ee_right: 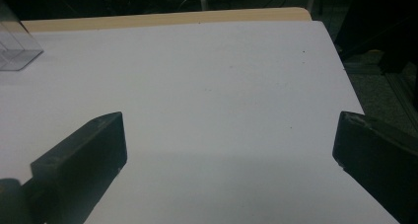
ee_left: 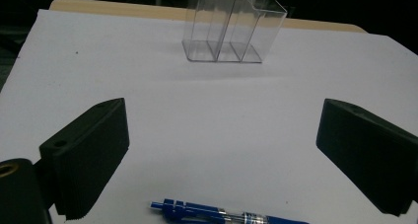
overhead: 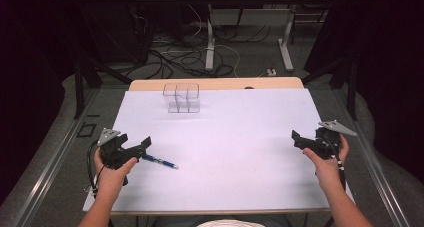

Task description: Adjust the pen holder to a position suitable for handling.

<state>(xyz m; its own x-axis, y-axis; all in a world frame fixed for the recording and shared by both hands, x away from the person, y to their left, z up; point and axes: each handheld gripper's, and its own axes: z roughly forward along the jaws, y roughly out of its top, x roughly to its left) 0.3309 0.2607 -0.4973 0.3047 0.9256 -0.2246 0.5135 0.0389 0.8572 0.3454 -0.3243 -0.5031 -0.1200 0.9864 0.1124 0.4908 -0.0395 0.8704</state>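
A blue pen (overhead: 160,161) lies flat on the white table (overhead: 225,152) at the near left. My left gripper (overhead: 144,146) hovers just over its left end, jaws wide apart and empty. In the left gripper view the pen (ee_left: 217,213) lies crosswise low between the jaws, with my left gripper (ee_left: 222,155) open above it. A clear plastic holder (overhead: 182,97) with several compartments stands upright near the far edge; the same holder (ee_left: 231,29) stands straight ahead in the left gripper view. My right gripper (overhead: 298,140) rests at the right side, open and empty, over bare table (ee_right: 222,100).
A strip of wooden tabletop (overhead: 215,83) shows beyond the white sheet. Cables (overhead: 175,57) and desk legs (overhead: 210,42) lie on the floor behind. Metal rails (overhead: 55,157) run along both sides of the table. A corner of the holder (ee_right: 15,51) sits far left in the right gripper view.
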